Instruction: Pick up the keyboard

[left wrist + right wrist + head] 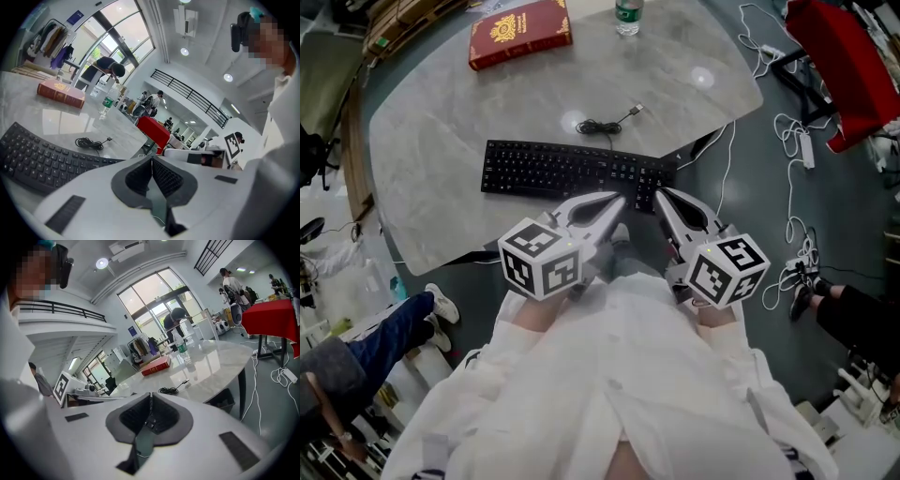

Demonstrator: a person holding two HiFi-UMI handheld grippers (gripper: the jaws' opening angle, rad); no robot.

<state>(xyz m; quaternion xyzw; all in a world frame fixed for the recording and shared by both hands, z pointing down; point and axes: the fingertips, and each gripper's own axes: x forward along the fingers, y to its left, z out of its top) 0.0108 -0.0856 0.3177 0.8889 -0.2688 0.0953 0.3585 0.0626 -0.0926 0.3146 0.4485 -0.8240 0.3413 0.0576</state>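
Observation:
A black keyboard (572, 173) lies along the near edge of the grey marble table (441, 141), its coiled cable (602, 125) behind it. In the left gripper view the keyboard (42, 157) fills the lower left. My left gripper (617, 200) is shut and empty, its tips just over the keyboard's near edge. My right gripper (660, 195) is shut and empty too, its tips at the keyboard's right end. Both grippers' bodies hide part of that near edge. The right gripper view shows only the cable (169, 390) past the shut jaws.
A red book (518, 33) and a water bottle (628, 16) stand at the table's far side. A red-covered table (848, 66) and loose white cables (797, 150) lie on the floor to the right. A seated person's legs (384, 333) are at the lower left.

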